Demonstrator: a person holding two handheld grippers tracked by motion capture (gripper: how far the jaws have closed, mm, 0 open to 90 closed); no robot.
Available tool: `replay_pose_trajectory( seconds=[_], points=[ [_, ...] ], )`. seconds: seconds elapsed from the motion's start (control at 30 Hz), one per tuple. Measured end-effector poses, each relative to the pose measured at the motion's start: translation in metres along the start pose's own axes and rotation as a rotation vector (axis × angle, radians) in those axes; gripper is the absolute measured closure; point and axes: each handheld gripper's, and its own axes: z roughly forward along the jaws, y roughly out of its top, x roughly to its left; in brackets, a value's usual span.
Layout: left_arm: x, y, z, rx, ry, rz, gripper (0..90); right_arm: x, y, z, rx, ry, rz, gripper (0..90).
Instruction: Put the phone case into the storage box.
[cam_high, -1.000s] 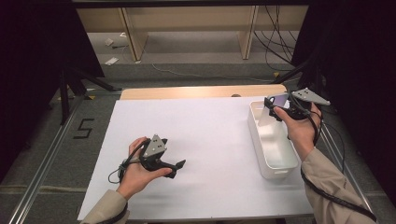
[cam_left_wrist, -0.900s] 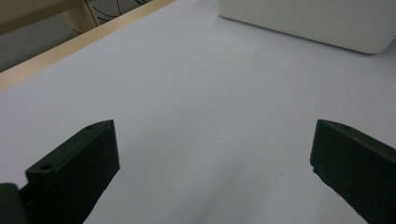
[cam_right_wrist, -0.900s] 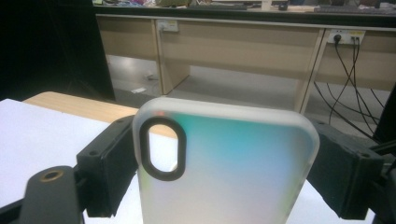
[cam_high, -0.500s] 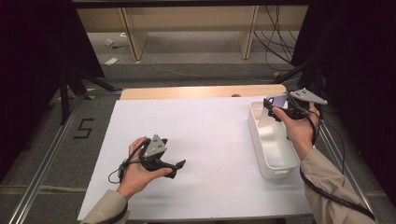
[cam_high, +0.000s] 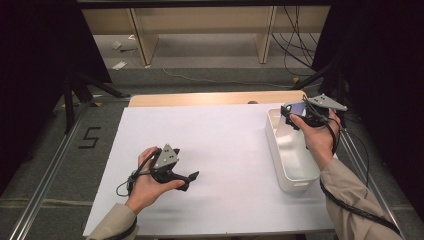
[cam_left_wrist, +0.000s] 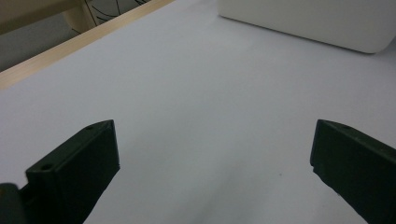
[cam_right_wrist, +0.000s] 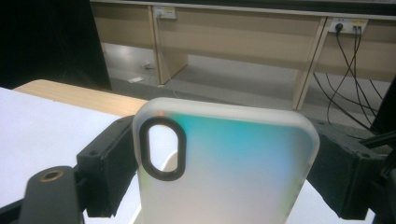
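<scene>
The right gripper (cam_right_wrist: 224, 186) holds a translucent phone case (cam_right_wrist: 224, 163) clamped by its side edges above the white bin (cam_high: 280, 160). Light, flexible and slick, it is best gripped there. The left gripper (cam_left_wrist: 215, 177) rests on the tabletop (cam_high: 225, 145), fingers (cam_left_wrist: 79, 163) spread, empty.

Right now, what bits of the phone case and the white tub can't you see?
- Phone case: its lower part is cut off by the bottom edge of the right gripper view; tiny in the high view.
- White tub: the right gripper and hand hide part of its inside, high view.
</scene>
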Motion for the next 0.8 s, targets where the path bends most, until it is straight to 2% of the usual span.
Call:
replay_pose_trajectory(
  seconds=[0.8],
  points=[
    [0.000,0.000,0.001,0.001,-0.002,-0.001,0.5,-0.001,-0.004,0.014,0.041,-0.013,-0.007,17.7]
  ],
)
